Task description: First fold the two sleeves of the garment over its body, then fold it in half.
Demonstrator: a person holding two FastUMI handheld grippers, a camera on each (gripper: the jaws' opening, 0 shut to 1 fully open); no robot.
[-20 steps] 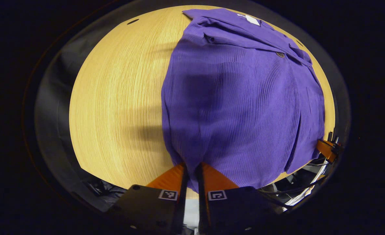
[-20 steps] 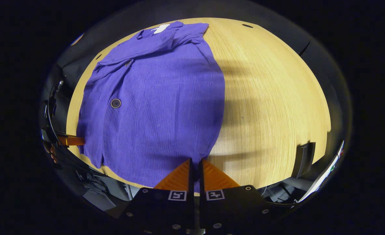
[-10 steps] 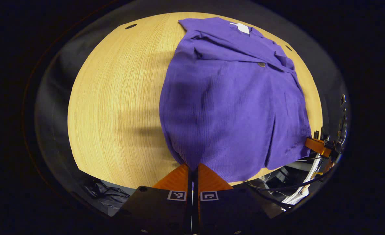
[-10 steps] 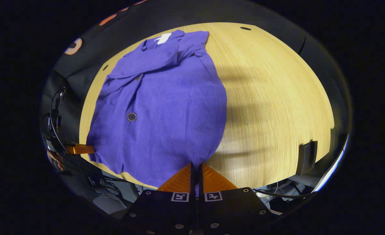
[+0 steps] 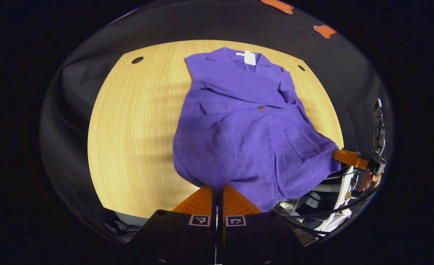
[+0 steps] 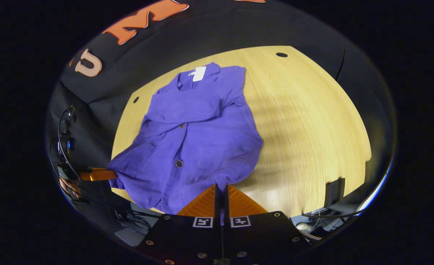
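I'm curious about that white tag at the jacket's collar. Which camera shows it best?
The left gripper view: the white tag faces it squarely at the collar of the purple jacket. In the right gripper view the tag appears slanted and slightly farther off.

The table (image 5: pixel 128 140) is round-looking and made of light wood with thin lines running across it. It has small dark holes (image 5: pixel 137 59) near its far edge, one on each side. Soft grey shadows lie across the wood. Behind the table hangs the black wall cloth (image 6: pixel 209 33). Down past the near edge of the table there are black cables (image 5: pixel 323 211) all tangled up. In the right gripper view a dark flat thing (image 6: pixel 334 192) stands by the table's edge.
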